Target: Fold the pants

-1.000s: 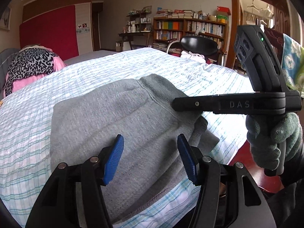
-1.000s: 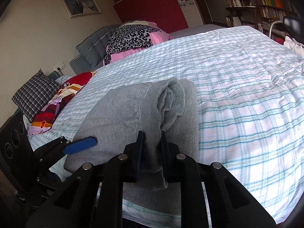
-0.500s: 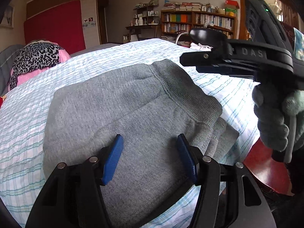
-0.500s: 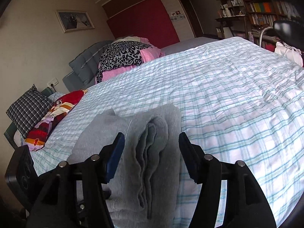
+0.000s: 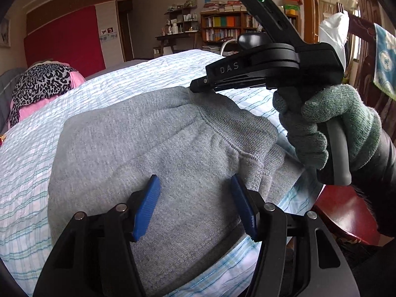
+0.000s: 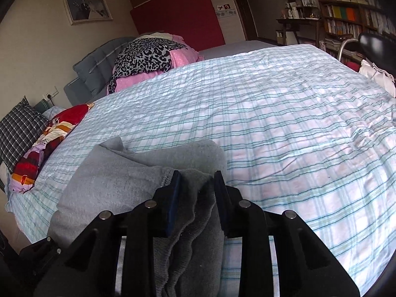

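The grey pants (image 5: 153, 143) lie folded in a thick bundle on the plaid bed cover near the bed's front edge. My left gripper (image 5: 195, 205) is open, its blue pads just above the near part of the bundle, holding nothing. My right gripper (image 6: 196, 195) is shut on the stacked grey layers at the right end of the pants (image 6: 138, 173). In the left wrist view the right gripper's body (image 5: 259, 66) is seen from the side, held by a gloved hand, its tip at the far edge of the pants.
The plaid bed cover (image 6: 284, 123) stretches far and right. A leopard and pink pile (image 6: 148, 54) and pillows (image 6: 22, 128) lie at the headboard. A red wooden bed frame edge (image 5: 346, 217), a black chair (image 6: 376, 44) and bookshelves (image 5: 222, 27) stand to the right.
My right gripper was shut on the pants, opened half a second ago, and has now closed on the stacked layers at the right end. The left gripper stayed open and moved closer over the bundle.
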